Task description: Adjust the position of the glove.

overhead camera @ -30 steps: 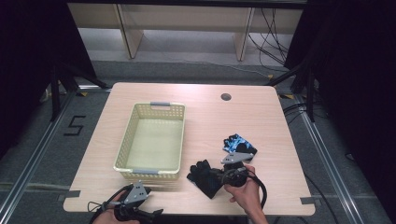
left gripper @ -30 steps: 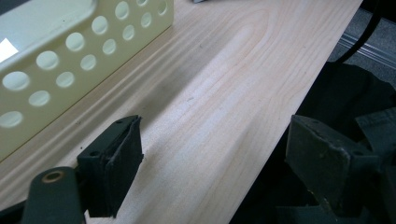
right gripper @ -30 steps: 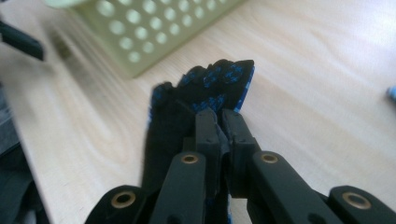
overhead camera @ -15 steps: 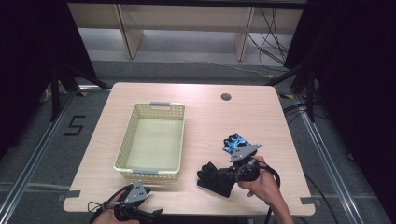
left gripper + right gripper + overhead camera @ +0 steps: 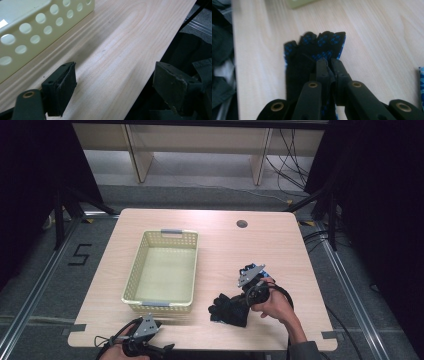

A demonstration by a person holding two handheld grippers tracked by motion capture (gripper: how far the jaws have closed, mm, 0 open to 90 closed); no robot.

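A black glove (image 5: 226,309) with blue dots (image 5: 312,50) lies on the wooden table (image 5: 220,245), near its front edge. My right gripper (image 5: 241,302) (image 5: 329,63) is shut on the glove's cuff, pinching the fabric between its jaws. A second, blue-patterned glove (image 5: 253,269) lies just beyond that hand, partly hidden by the gripper's grey plate. My left gripper (image 5: 150,346) (image 5: 112,85) rests at the table's front edge, in front of the basket, jaws wide apart with nothing between them.
A pale yellow perforated basket (image 5: 145,265) (image 5: 30,32) stands left of centre, with nothing visible inside it. A round cable hole (image 5: 242,224) sits at the back right. Bare wood lies between the basket and the gloves. Dark floor drops off past the table edge (image 5: 160,62).
My right hand has moved to the right and a little away from the front edge, dragging the black glove along with it. The left gripper has stayed put.
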